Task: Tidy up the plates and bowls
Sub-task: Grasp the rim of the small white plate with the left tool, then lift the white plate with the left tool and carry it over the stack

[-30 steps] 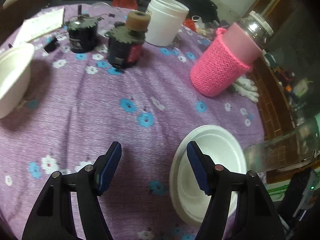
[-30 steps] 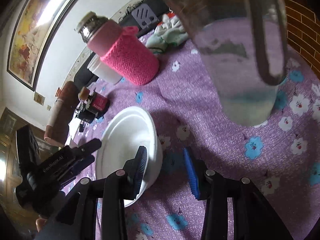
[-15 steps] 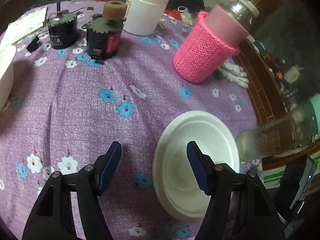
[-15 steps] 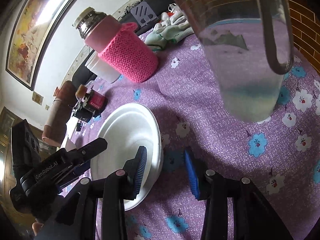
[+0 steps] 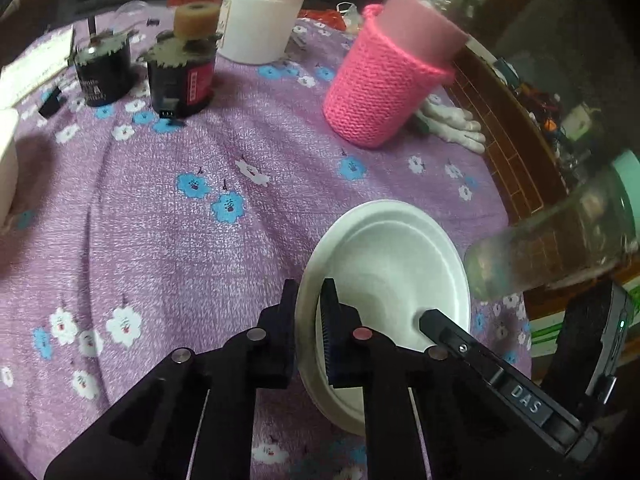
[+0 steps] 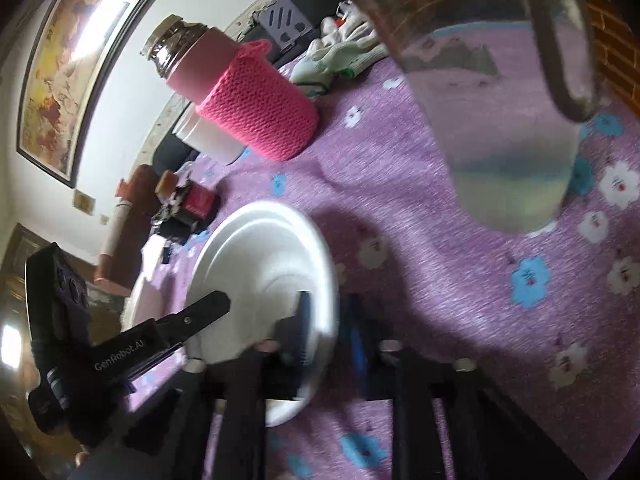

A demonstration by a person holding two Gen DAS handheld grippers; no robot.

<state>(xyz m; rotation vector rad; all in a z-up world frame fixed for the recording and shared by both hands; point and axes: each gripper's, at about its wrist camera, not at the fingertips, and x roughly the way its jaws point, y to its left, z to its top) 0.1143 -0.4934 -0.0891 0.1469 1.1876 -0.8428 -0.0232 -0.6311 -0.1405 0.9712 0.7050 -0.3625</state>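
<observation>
White plate [image 5: 396, 264] — near right of the table [image 5: 160, 216], rim pinched by both closed tools, left tool [image 5: 308, 300] and right tool [image 6: 324, 320]; white bowl [image 5: 7, 168] far left, well apart — sorting judged barely begun.

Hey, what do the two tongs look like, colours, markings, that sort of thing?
Both are black plastic two-finger tongs. The left tongs have angular black arms with round silver and pinkish rivets, and ribbed blue pads on the inner faces. The right tongs match: black arms, silver rivets, blue pads, though blurred. Seen from the other camera, each body carries white lettering, "GenRobot.AI" on one and "DAS" on the other. No cables or sleeves show.
</observation>
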